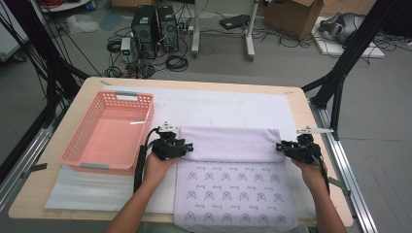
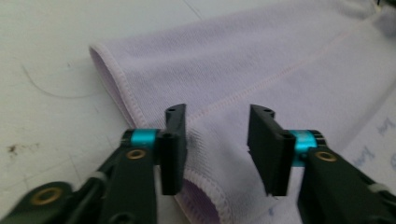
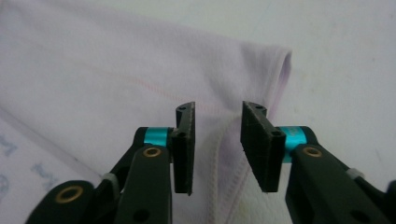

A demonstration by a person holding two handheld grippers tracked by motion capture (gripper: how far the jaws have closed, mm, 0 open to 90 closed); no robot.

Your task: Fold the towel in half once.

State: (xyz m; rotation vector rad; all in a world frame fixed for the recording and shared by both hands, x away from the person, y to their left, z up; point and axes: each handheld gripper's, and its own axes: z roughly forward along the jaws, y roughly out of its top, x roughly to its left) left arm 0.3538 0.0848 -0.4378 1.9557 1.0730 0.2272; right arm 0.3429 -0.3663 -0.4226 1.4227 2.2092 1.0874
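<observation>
L+R fingers apart, nothing gripped – over towel (image 2: 261, 65) hem | high view: basket (image 1: 109, 133)

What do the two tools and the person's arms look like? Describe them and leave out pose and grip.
Both tools are black. The left tool and the right tool each have two flat, rectangular ribbed jaws, a teal collar behind each jaw, and brass-coloured rivets on the linkage arms. In the high view a light grey plate tops each tool, and a black cable trails along each forearm. The forearms are bare, with no sleeves in sight.
</observation>
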